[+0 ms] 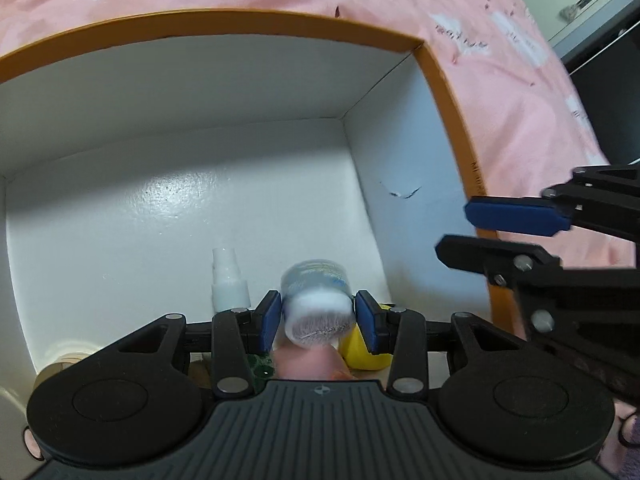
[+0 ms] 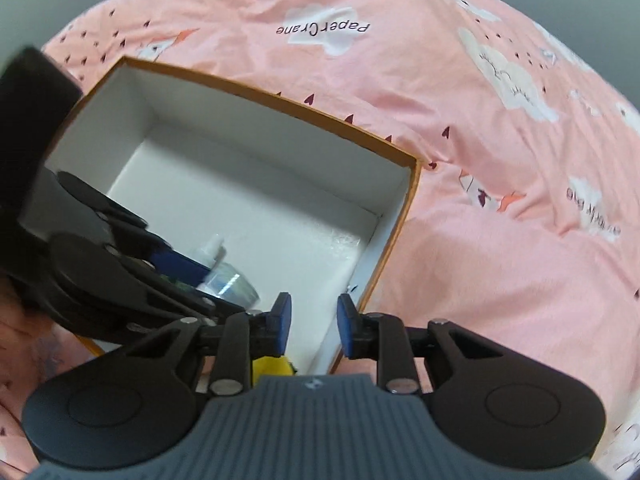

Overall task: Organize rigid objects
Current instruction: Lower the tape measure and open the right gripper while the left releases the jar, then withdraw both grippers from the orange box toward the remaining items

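Observation:
My left gripper [image 1: 317, 316] is shut on a small clear jar with a white lid [image 1: 316, 300] and holds it inside an orange-edged white box [image 1: 434, 68], near its front. A white spray bottle [image 1: 229, 280] stands in the box just left of the jar, and a yellow object [image 1: 366, 354] lies under the right finger. My right gripper [image 2: 312, 322] is open and empty, above the box's near right wall [image 2: 394, 240]; it also shows in the left wrist view [image 1: 496, 232]. The jar [image 2: 234, 284] and the spray bottle [image 2: 212, 250] show beside the left gripper [image 2: 132, 280].
The box sits on a pink bedsheet [image 2: 480, 160] printed with white clouds. Most of the box floor [image 1: 180, 208] is bare white. A pink object [image 1: 308, 364] and a green patterned item [image 1: 262, 364] lie under the left gripper. Dark furniture [image 1: 600, 80] stands beyond the bed.

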Tool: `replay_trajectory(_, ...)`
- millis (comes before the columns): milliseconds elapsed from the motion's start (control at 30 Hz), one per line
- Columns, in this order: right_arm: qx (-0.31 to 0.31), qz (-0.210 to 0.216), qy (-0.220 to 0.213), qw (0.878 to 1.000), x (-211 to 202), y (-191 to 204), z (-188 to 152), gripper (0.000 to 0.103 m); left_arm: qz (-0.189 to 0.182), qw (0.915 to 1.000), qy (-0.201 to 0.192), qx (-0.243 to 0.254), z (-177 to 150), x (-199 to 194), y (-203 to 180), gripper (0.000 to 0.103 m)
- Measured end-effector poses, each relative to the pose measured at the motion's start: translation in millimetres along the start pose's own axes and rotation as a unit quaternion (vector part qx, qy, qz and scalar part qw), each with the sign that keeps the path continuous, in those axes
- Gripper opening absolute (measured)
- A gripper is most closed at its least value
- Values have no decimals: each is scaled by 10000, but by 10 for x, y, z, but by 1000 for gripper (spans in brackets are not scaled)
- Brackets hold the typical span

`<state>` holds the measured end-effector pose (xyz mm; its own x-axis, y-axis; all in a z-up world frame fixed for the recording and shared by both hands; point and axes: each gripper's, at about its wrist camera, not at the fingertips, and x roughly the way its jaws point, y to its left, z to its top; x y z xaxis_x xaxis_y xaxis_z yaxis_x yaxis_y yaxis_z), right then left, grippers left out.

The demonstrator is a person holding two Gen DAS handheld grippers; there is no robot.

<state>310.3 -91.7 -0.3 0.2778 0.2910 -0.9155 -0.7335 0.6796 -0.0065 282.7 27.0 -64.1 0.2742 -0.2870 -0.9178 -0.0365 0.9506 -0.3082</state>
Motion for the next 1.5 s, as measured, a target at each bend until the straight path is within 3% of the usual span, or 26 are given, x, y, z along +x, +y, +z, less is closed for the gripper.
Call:
replay_trajectory(167, 28, 44, 8, 10000, 19, 0, -43, 26, 60, 9999, 112, -10, 32, 27, 2, 45)
replay_trajectory(267, 100, 96, 24, 9999, 38, -20, -61, 27, 34, 9999, 112, 8, 27, 27, 3, 37)
replay_trajectory(600, 65, 89, 122, 9999, 107, 5, -91, 28, -101, 9999, 35, -12, 29, -41, 34, 34)
replay_trajectory(733, 91, 101, 115, 9998, 53, 20, -100, 36, 83, 9991, -304, 278, -66, -284, -28, 34)
replay_trajectory(867, 118, 39, -71, 9999, -130, 93, -148, 48, 104, 9941, -893, 614, -269, -722, -95, 33)
replay_trajectory(933, 176, 22, -231, 9996, -264, 129, -196, 58, 55, 9898, -1212, 751, -426, -941, -118, 33)
replay_trajectory(1033, 246, 112, -465, 9986, -458, 178, -300, 66, -101, 9812, -1677, 948, -694, -1220, -185, 33)
replay_trajectory(1100, 326, 141, -613, 9975, -579, 241, -411, 67, -207, 9753, -1923, 1066, -885, -1348, -210, 33)
replay_trajectory(1200, 480, 115, -920, 9945, -742, 334, -605, 76, -280, 9680, -2157, 1249, -1121, -1380, -300, 33)
replay_trajectory(1333, 924, 35, -1333, 9868, -885, 431, -988, 79, -409, 9696, -2072, 1234, -1415, -1208, -319, 34)
replay_trajectory(1500, 1280, -402, -1229, 9833, -814, 569, -1486, 79, -475, 9759, -1645, 1354, -1663, -829, -348, 34)
